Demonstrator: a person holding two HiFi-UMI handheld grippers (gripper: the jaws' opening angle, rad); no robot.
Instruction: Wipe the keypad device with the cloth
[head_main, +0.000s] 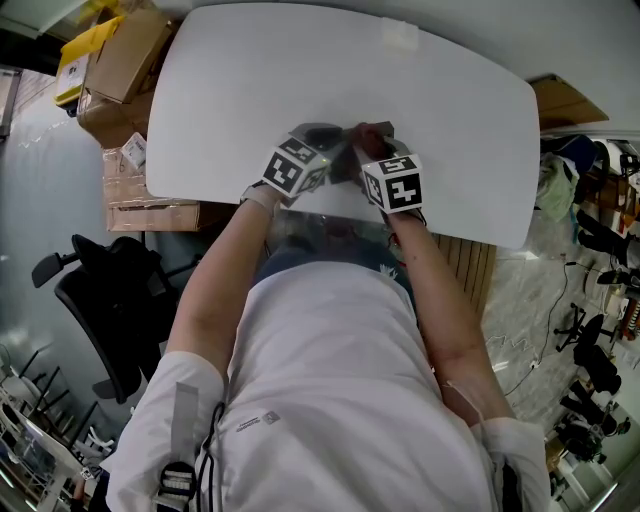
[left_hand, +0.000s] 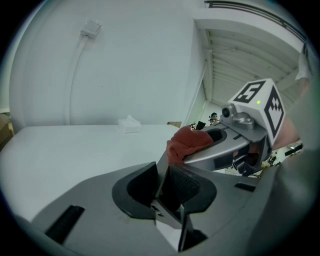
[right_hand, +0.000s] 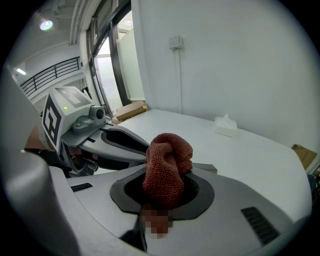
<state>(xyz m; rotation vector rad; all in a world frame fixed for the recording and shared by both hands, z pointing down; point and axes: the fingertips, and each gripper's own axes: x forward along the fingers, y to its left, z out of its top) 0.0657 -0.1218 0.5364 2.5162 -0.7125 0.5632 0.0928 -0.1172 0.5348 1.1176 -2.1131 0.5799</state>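
Rust-red nubby cloth (right_hand: 167, 160) bulges bunched from my pinching right claw (right_hand: 161, 197), against the top edge of the thin grey keypad device (left_hand: 161, 172), which my left claw (left_hand: 167, 190) grips edge-on.

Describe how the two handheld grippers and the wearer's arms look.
Both the left gripper and right gripper have smooth grey moulded bodies with black jaw recesses. Each carries a white cube printed with black square markers and a small green light. The arms are bare below a white short-sleeved shirt; a grey strap crosses the left shoulder.
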